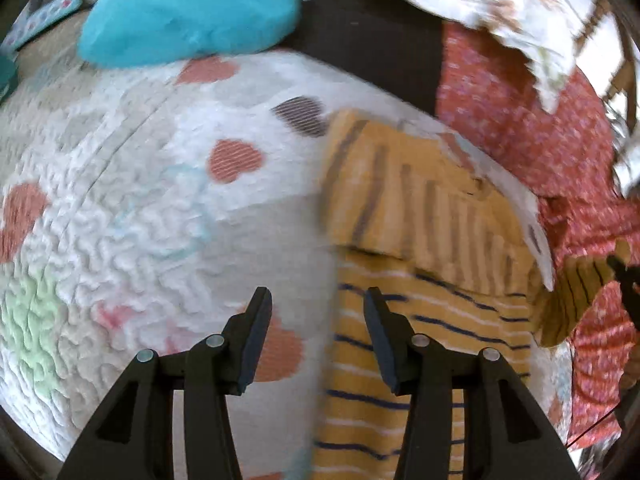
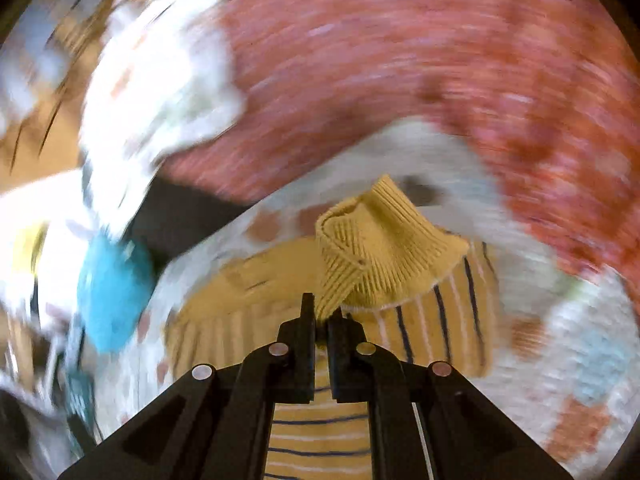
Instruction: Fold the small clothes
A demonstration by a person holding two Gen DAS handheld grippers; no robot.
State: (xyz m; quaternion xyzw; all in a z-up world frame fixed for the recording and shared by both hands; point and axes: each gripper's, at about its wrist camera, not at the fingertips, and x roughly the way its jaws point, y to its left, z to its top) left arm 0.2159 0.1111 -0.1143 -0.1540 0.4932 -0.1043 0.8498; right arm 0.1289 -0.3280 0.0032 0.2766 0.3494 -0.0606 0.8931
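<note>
Black fingers of the right gripper [image 2: 322, 314] sit nearly pressed together, pinching the ribbed cuff [image 2: 372, 248] of a yellow striped garment [image 2: 320, 432] and holding it lifted above the rest of the cloth. Everything around it in the right wrist view is smeared with blur. From the other side, the left gripper [image 1: 316, 300] hangs with its jaws spread and nothing between them, one finger over the quilt [image 1: 140, 208] and the other over the garment's left edge. That garment lies on the quilt, white with heart patches, partly folded over on itself. Just beside it on the right is a red speckled cloth [image 1: 520, 120]. A turquoise cloth [image 1: 192, 12] lies at the quilt's far edge, and a white printed cloth [image 1: 500, 4] shows beyond the red one.
</note>
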